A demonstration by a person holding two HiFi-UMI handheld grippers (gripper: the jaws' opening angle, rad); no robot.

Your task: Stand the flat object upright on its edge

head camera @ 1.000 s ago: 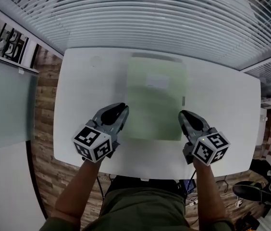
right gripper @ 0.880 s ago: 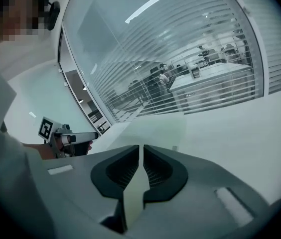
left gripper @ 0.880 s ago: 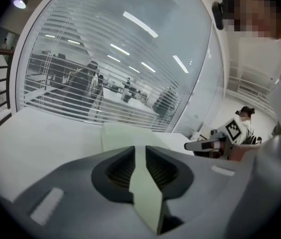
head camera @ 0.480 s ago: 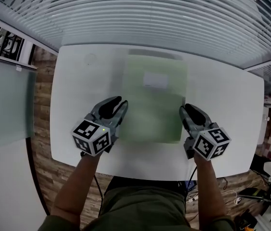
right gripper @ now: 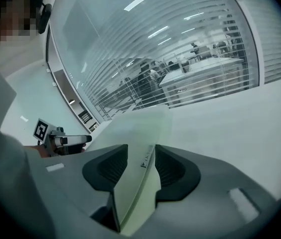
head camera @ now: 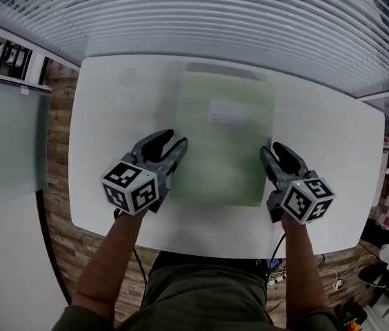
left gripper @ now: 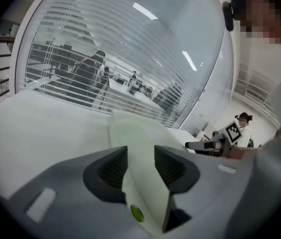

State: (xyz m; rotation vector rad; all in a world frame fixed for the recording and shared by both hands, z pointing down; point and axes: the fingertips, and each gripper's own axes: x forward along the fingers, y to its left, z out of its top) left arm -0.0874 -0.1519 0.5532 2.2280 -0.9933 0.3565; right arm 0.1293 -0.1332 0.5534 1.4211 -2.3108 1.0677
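Observation:
A pale green flat board with a white label lies on the white table. My left gripper is at the board's left edge and my right gripper at its right edge. In the left gripper view the board's edge runs between the jaws of the left gripper, with gaps beside the pads. The right gripper view shows the board the same way between the jaws of the right gripper. Both pairs of jaws have just been opening and no longer pinch the board.
Window blinds run along the table's far edge. Wooden floor and a glass partition lie to the left. Cables and clutter sit on the floor at the right. A person sits in the background.
Both grippers have sunk a little toward the table at the board's side edges. Their jaws, shut before, now stand apart around the edges.

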